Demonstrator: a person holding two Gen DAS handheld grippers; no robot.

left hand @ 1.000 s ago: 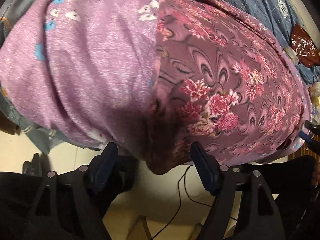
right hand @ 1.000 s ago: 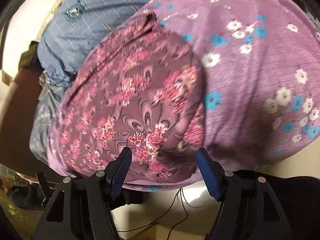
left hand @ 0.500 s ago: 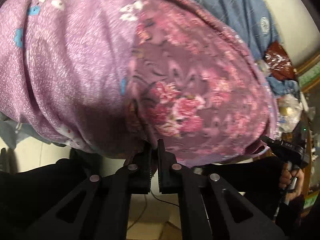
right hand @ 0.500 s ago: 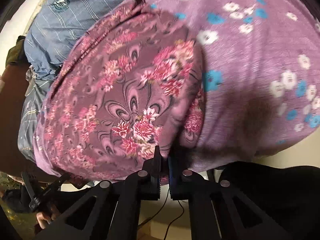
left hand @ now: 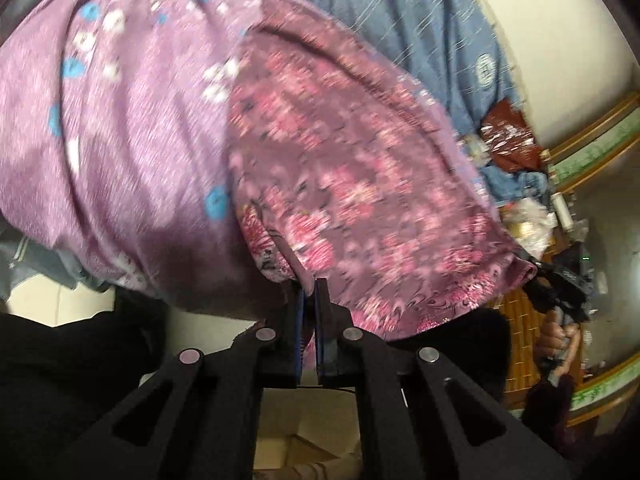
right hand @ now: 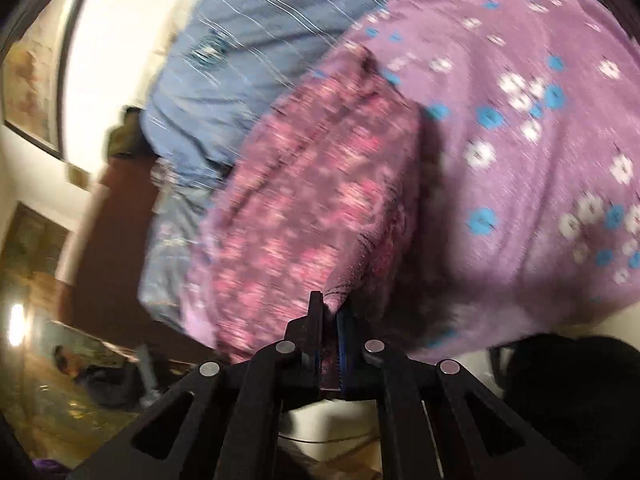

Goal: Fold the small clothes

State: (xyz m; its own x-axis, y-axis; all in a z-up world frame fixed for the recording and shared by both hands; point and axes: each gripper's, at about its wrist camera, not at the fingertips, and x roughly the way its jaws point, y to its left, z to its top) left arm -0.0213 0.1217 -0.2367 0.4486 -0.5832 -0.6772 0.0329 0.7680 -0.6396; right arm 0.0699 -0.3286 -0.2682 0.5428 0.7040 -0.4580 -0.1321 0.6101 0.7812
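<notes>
Fabric sits pinched in both of your tongs: the left tongs (left hand: 309,300) are closed on the near hem of the rose-patterned garment (left hand: 360,184), and the right tongs (right hand: 330,312) are clamped on the same hem at its other near corner, cloth showing between the blue pads. That garment lies spread on the purple flowered sheet (left hand: 132,128) of the bed, its near edge at the bed's rim, with a blue striped cloth (left hand: 420,28) beyond it. You appear to be at the first fold, with both near corners gripped and coming off the sheet. Next, carry the two corners together toward the far edge, keep them level so the hem stays straight, and let go only once they lie flat.
</notes>
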